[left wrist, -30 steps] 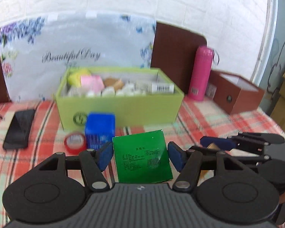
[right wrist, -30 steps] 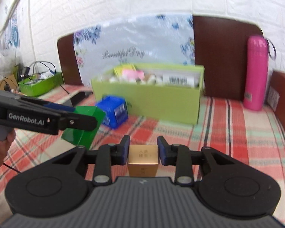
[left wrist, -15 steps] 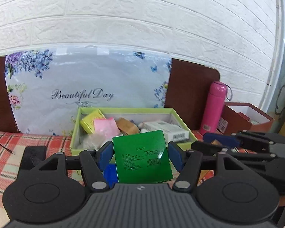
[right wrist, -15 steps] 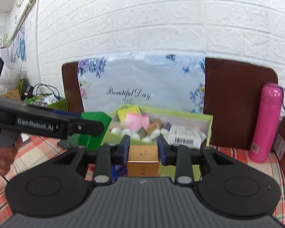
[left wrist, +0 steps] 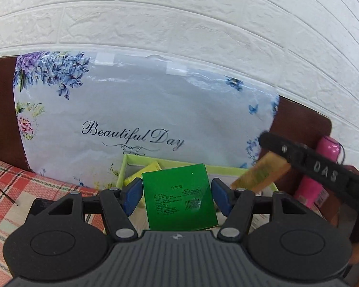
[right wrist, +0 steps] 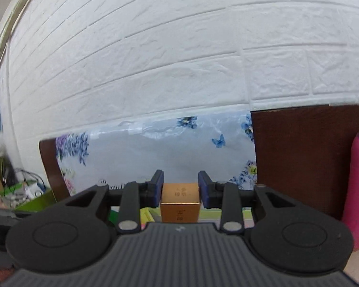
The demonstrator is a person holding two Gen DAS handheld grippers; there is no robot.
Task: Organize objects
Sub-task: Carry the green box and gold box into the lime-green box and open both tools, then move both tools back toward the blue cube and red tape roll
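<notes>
Only left view shows green box [left wrist: 179, 197], seemingly gripped.

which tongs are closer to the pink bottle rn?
Right. The right tongs, shut on the gold box, sit just left of the pink bottle. The left tongs, gripping the green box, are farther left.
</notes>
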